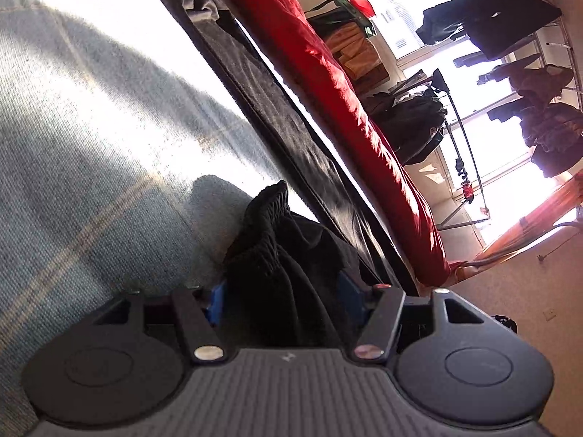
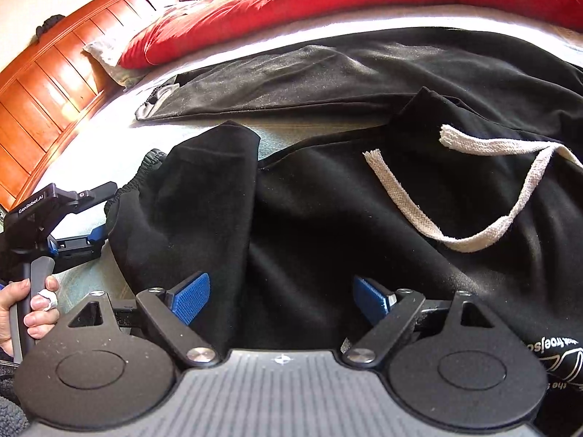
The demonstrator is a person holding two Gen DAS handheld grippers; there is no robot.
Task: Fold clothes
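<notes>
Left claw pinches one black garment; two drawstring ends.

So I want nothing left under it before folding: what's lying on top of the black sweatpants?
A white drawstring lies loose across the black sweatpants, both frayed ends showing. Under the pants, only the bedsheet shows at their edge; the rest is covered.

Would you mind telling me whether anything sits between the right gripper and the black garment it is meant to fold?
Nothing visible does. The right gripper is open directly over the black garment, whose cloth lies between the fingers. The white drawstring lies off to one side, clear of them.
</notes>
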